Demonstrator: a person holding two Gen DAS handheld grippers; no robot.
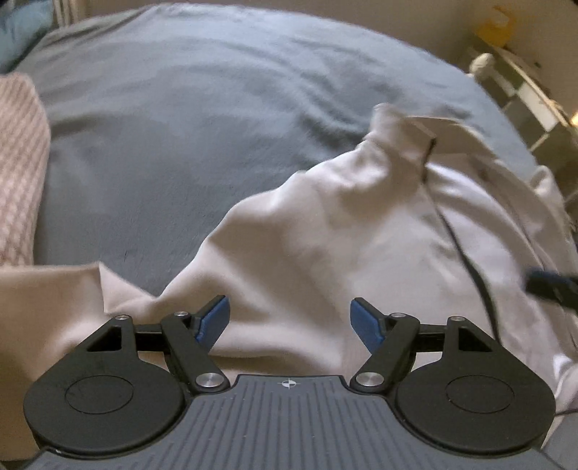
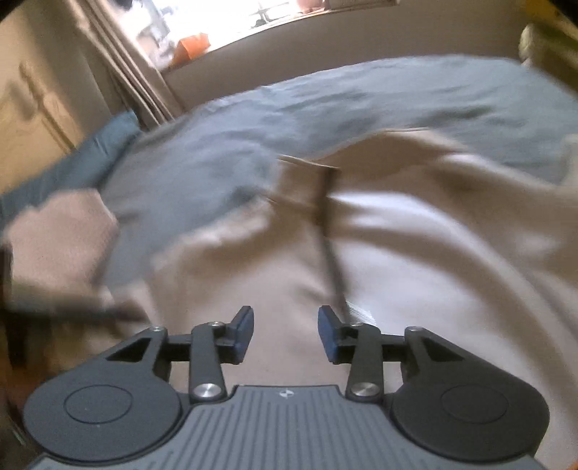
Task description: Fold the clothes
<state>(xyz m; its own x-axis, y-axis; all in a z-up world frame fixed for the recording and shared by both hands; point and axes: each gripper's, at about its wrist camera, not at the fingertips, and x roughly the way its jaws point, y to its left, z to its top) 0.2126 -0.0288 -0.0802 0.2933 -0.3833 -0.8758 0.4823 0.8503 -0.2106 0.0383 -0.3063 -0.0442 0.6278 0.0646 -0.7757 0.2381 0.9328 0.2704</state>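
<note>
Left wrist: left gripper [image 1: 289, 320] gapes above hoodie [image 1: 325, 246].

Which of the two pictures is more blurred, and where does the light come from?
Right wrist view: strong motion blur on the pale garment and grey bedcover; daylight glares from the window. Left wrist view: milder blur, the garment and bedcover readable, edges bent by the fisheye.
</note>
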